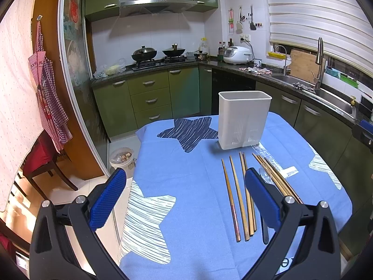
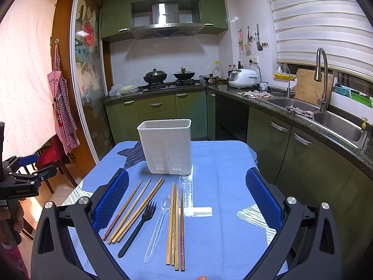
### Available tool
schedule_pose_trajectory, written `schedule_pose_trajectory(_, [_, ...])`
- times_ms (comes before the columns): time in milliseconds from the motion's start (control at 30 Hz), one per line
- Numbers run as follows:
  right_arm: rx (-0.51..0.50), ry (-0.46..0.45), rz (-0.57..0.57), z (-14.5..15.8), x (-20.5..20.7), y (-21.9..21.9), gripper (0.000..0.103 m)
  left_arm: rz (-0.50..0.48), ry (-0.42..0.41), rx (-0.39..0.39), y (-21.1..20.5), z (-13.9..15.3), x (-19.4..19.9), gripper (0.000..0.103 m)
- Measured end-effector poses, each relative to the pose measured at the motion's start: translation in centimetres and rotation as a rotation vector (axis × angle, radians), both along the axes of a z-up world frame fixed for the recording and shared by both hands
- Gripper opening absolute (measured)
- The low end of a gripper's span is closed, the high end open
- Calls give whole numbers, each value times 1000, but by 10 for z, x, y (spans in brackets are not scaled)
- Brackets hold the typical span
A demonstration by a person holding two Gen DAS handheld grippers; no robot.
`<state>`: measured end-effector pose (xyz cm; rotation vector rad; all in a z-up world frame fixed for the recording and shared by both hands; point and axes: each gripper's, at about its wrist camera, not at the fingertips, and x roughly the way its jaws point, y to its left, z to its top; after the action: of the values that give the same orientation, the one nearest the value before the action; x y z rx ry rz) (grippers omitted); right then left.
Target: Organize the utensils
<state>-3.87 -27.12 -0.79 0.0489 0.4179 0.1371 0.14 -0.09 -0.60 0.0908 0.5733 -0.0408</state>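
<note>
A white utensil holder (image 2: 166,145) stands upright at the far side of the blue star-patterned tablecloth (image 2: 221,186); it also shows in the left wrist view (image 1: 243,119). In front of it lie several wooden chopsticks (image 2: 132,210), a black plastic fork (image 2: 137,226), a clear plastic spoon (image 2: 158,224) and more chopsticks (image 2: 176,226). My right gripper (image 2: 186,205) is open and empty above them. My left gripper (image 1: 184,200) is open and empty, left of the chopsticks (image 1: 235,193). Its right finger (image 1: 262,200) hides part of the spoon.
The table's left edge (image 1: 137,163) drops to a tiled floor with a bin (image 1: 121,157) and a wooden chair (image 1: 44,161). Green cabinets and a counter with a sink (image 2: 335,121) run along the right and back. The left gripper also shows in the right wrist view (image 2: 25,175).
</note>
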Motion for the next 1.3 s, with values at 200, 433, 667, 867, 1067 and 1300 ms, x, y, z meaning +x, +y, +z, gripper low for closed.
schedule_pose_trajectory(200, [-1,0,2,-5,1,1,99,-2,0,-3,0,1,0,97])
schedule_pose_trajectory(433, [0,2,-2,-4,1,1,99,-3,1,-2,0,0,-1,97])
schedule_pose_trajectory(667, [-1,5,1,-6,1,1,99,-3,2,-3,0,-1,-1,97])
schedule_pose_trajectory(867, [-2,5,0,-6,2,1,99,0,2,-2,0,-1,-1,97])
schedule_pose_trajectory(1067, [-1,5,0,-6,2,1,99,0,1,-3,1,-1,-1,97])
schedule_pose_trajectory(1300, [-3,7,0,-4,2,0,99,0,3,-4,1,-1,-1,97])
